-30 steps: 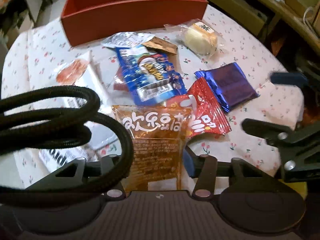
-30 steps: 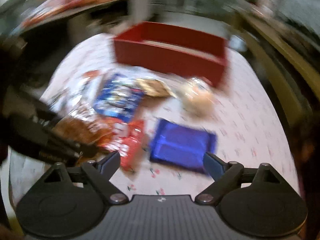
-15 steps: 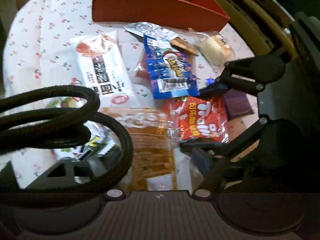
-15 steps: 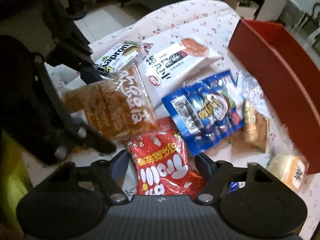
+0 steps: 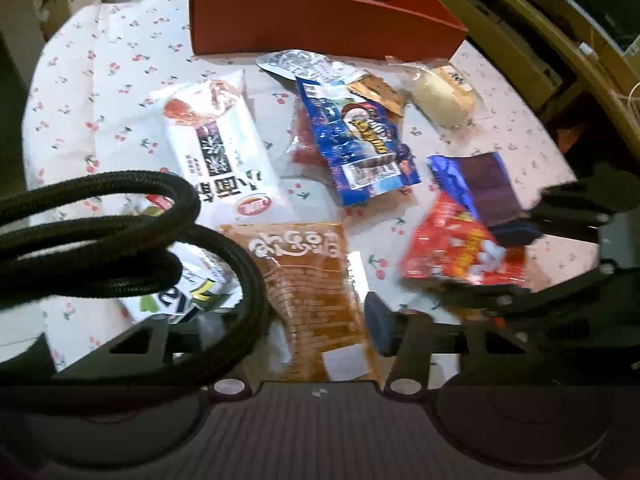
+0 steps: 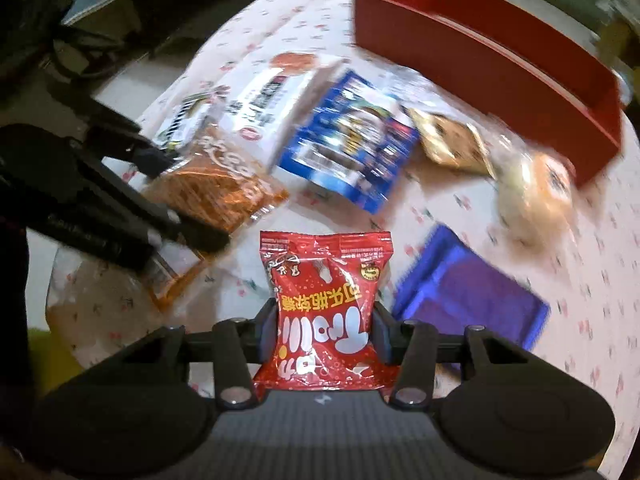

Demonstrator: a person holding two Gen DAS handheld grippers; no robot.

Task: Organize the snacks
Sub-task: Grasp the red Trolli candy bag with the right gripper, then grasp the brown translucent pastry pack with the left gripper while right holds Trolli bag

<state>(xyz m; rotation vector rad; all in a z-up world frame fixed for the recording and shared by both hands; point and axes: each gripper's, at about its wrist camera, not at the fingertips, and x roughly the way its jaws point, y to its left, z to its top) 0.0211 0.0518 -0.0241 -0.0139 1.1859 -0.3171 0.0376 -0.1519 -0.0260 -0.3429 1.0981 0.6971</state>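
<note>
Your right gripper (image 6: 324, 334) has just been closing, and its pads now press on both sides of the red candy bag (image 6: 325, 308). Half a second ago that bag lay flat on the cloth between open fingers, touching the orange packet (image 5: 316, 292); now it stands clear of that packet and is clamped at its lower half. In the left wrist view the same bag shows blurred at the right, beside the purple wrapper (image 5: 486, 184).

Your left gripper (image 5: 316, 320) has also just been closing after a brief widening. The orange packet sits between its fingers, with the right pad at the packet's edge. The left pad is hidden behind the black cable (image 5: 132, 240), so whether it bears on the packet I cannot tell.

The red box (image 6: 488, 64) stands at the far side of the table (image 5: 72, 92); what shows of its inside is bare. The white bag (image 5: 220, 152), the blue packet (image 5: 360, 148), the wrapped bun (image 5: 440, 98) and the small brown packet (image 6: 448, 140) all lie loose on the cloth in front of it.

Judgement: the first pick is secured on the right and nothing is yet sorted. The likely next move is to carry the red bag over the box wall. The foil is slick and held low, so it may flop or slip in transit.
</note>
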